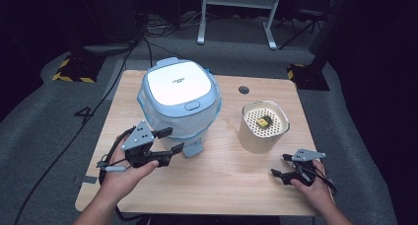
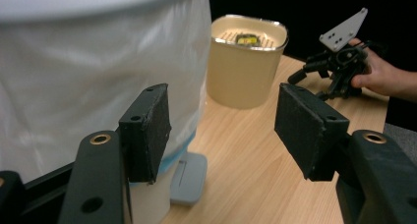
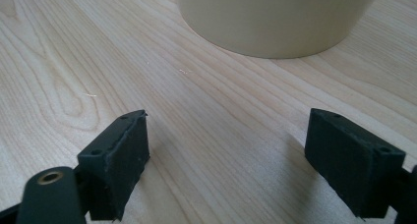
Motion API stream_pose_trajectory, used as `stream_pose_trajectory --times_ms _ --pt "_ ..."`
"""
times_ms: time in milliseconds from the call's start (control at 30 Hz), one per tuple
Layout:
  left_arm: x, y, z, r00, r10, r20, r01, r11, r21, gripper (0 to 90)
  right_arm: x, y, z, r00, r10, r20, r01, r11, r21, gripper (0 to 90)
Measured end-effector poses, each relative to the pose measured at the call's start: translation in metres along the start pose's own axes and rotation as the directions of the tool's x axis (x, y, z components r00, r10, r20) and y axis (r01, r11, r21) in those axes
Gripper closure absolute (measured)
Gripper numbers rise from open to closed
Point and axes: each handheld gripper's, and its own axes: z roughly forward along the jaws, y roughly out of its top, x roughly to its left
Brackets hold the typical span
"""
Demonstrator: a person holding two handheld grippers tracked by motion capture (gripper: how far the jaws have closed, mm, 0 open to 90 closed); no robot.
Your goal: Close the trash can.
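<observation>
Left hand-held gripper (image 1: 166,140): jaws spread, nothing between them, low at the bin's front left.
Bin (image 1: 180,97): pale blue and white, lid down, on the tabletop's left half; probably light and stiff.
Liner (image 2: 93,81): thin plastic bag hanging over the bin's wall; soft, slippery, likely to tear. Best pinched at a loose fold.
Pedal (image 2: 189,177): grey, at the bin's foot.
Cream container (image 1: 263,126): right of centre, perforated top.
Right hand-held gripper (image 1: 280,166): jaws apart, empty, resting near the front edge.
Tabletop (image 1: 222,170): pale wood, smooth.
Room: dark, grey floor, cables.
</observation>
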Motion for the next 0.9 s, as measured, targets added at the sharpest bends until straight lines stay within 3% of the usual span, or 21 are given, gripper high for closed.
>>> stream_pose_trajectory --times_ms 367,633,900 --pt "0.006 -0.041 0.014 0.9998 0.010 -0.018 -0.009 0.9978 0.066 37.9 0.000 0.000 0.000 1.0000 0.000 0.000 0.000 1.000 0.000 16.9" --pt "0.012 -0.070 0.025 0.9994 -0.028 -0.022 0.030 0.9953 0.092 37.7 0.000 0.000 0.000 1.0000 0.000 0.000 0.000 1.000 0.000 16.9" --pt "0.021 -0.098 0.036 0.9968 -0.065 -0.045 0.071 0.9865 0.147 37.7 0.000 0.000 0.000 1.0000 0.000 0.000 0.000 1.000 0.000 16.9"
